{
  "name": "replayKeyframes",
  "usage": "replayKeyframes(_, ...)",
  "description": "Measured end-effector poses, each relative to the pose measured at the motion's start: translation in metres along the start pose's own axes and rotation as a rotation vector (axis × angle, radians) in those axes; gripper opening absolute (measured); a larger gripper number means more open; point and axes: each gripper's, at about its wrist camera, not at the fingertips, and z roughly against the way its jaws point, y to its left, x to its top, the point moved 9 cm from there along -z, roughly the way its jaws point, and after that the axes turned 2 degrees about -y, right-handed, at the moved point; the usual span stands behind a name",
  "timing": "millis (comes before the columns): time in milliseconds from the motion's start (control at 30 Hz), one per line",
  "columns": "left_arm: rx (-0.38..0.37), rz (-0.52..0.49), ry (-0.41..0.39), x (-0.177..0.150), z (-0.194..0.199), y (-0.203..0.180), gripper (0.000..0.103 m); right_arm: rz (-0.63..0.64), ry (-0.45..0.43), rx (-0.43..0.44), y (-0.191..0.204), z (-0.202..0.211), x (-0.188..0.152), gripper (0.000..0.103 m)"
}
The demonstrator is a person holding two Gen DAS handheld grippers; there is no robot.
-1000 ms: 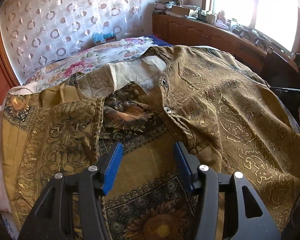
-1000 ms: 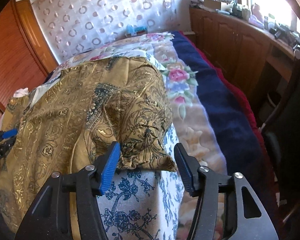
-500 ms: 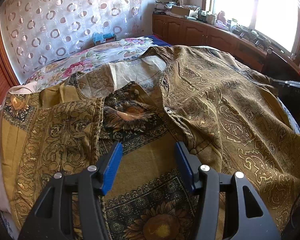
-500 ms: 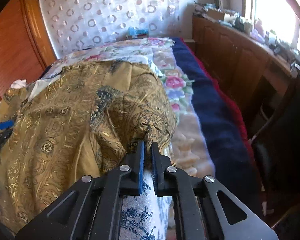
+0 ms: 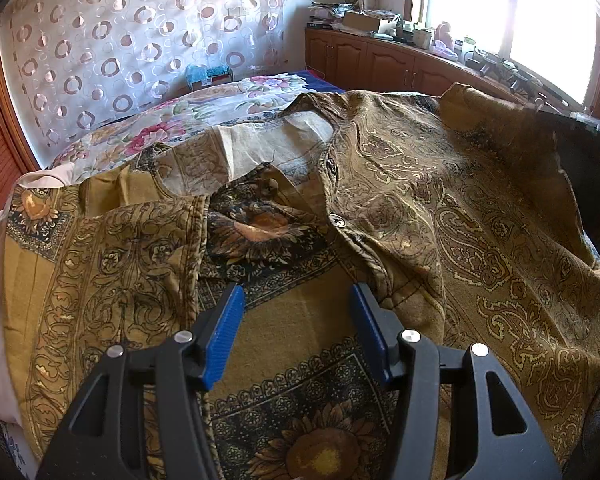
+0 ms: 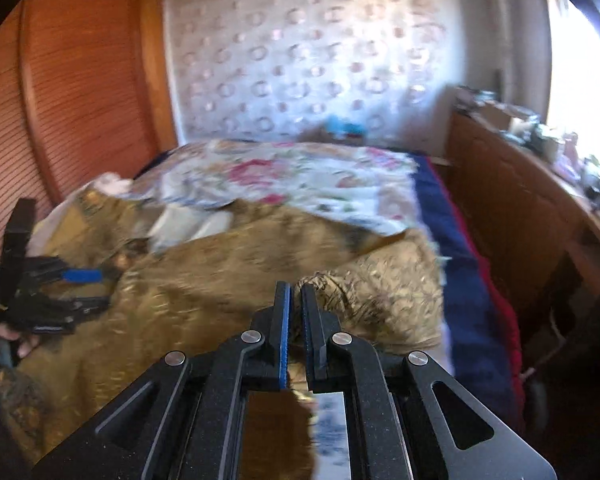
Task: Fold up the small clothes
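Note:
A gold-brown paisley shirt (image 5: 440,208) lies spread open on the bed, its front panels parted over a sunflower-print cloth (image 5: 300,380). My left gripper (image 5: 296,316) is open and empty, hovering low over the gap between the panels. My right gripper (image 6: 296,308) is shut on the shirt's right edge (image 6: 380,296) and lifts it off the bed; that view is blurred. The left gripper also shows in the right wrist view (image 6: 80,276) at the far left.
A floral bedspread (image 6: 300,176) and a dark blue blanket (image 6: 460,280) cover the bed. A wooden cabinet (image 5: 380,60) with clutter runs along the window wall on the right. A wooden wardrobe (image 6: 60,100) stands at the left.
My right gripper closed on the shirt's right edge and raised it up and inward. The shirt's right side has lifted. My left gripper has stayed open and nearly still.

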Motion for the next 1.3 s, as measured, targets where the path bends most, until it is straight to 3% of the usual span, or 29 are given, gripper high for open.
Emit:
replayKeyframes(167, -0.001, 0.001, 0.0, 0.0, 0.0, -0.001, 0.055, -0.016, 0.082, 0.041, 0.018, -0.026, -0.025, 0.007)
replayKeyframes(233, -0.001, 0.001, 0.0, 0.001, -0.001, 0.001, 0.055, -0.044, 0.112, 0.067, 0.02, -0.031, -0.037, 0.023)
replayKeyframes(267, -0.002, 0.002, 0.0, 0.0, 0.0, -0.001, 0.055, -0.053, 0.118, 0.064, 0.021, -0.03, -0.041, 0.044)
replayKeyframes(300, -0.002, 0.0, 0.0, 0.0, 0.0, 0.002, 0.056, -0.061, 0.117, 0.063, 0.02, -0.028, -0.043, 0.053)
replayKeyframes(467, -0.024, 0.021, 0.006, -0.002, 0.007, 0.008, 0.055, -0.128, 0.087, 0.034, -0.004, -0.003, -0.046, 0.053)
replayKeyframes(633, -0.039, 0.037, -0.054, 0.009, 0.028, 0.008, 0.055, -0.165, 0.082, -0.055, -0.039, 0.006, -0.044, 0.053)
replayKeyframes(1033, -0.035, 0.045, -0.082, 0.011, 0.046, 0.012, 0.055, -0.315, 0.189, -0.042, -0.078, -0.064, -0.053, 0.054)
replayKeyframes(1100, -0.033, 0.052, -0.077, 0.009, 0.045, 0.015, 0.055, -0.32, 0.176, -0.042, -0.081, -0.065, -0.05, 0.05)
replayKeyframes(1133, -0.031, 0.055, -0.076, 0.008, 0.045, 0.014, 0.055, -0.318, 0.176, -0.038, -0.081, -0.066, -0.049, 0.043)
replayKeyframes(1167, -0.027, 0.06, -0.073, 0.007, 0.044, 0.017, 0.055, -0.318, 0.175, -0.012, -0.078, -0.068, -0.046, 0.02)
replayKeyframes(1200, -0.026, 0.063, -0.071, 0.006, 0.044, 0.019, 0.055, -0.318, 0.173, 0.016, -0.074, -0.07, -0.045, 0.007)
replayKeyframes(1300, -0.016, 0.072, -0.071, 0.005, 0.045, 0.025, 0.055, -0.289, 0.152, 0.051, -0.066, -0.07, -0.036, 0.001)
